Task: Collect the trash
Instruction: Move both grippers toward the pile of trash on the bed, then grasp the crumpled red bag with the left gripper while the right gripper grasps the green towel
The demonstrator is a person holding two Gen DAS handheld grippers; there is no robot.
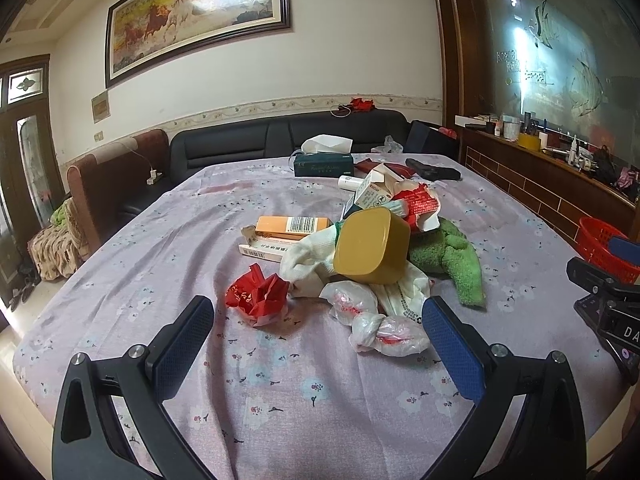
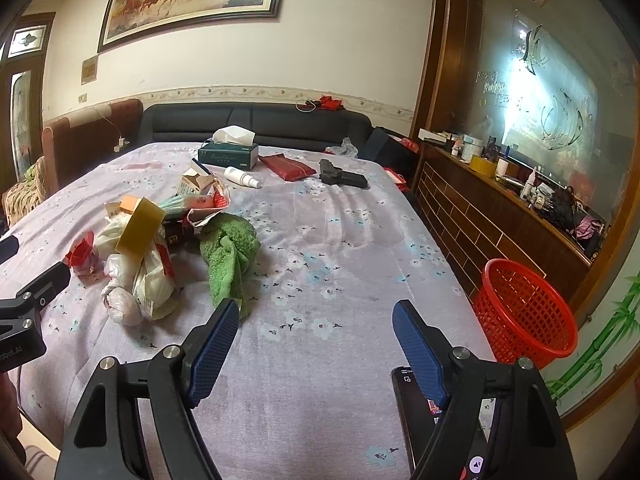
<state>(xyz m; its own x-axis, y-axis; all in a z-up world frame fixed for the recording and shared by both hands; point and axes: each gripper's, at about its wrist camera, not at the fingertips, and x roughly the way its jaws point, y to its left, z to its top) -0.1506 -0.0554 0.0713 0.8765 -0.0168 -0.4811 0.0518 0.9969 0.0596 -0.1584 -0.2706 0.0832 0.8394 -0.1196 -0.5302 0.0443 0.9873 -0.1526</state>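
A pile of trash lies on the lilac flowered tablecloth (image 1: pixel 168 240): a crumpled red wrapper (image 1: pixel 258 294), knotted white plastic bags (image 1: pixel 374 322), a yellow box (image 1: pixel 372 246), a green cloth (image 1: pixel 452 258), cartons (image 1: pixel 292 226) and red-white packaging (image 1: pixel 416 204). My left gripper (image 1: pixel 318 312) is open and empty, just in front of the pile. My right gripper (image 2: pixel 316 316) is open and empty over bare cloth, with the pile (image 2: pixel 140 248) to its left. A red mesh basket (image 2: pixel 524 316) stands beside the table at the right.
A green tissue box (image 2: pixel 228 154), a white bottle (image 2: pixel 240 178), a red pouch (image 2: pixel 290 168) and a black object (image 2: pixel 342 178) lie at the far side. A phone (image 2: pixel 416 412) lies at the near right edge. A dark sofa (image 1: pixel 280 136) lies behind and a wooden counter (image 2: pixel 500 208) at the right.
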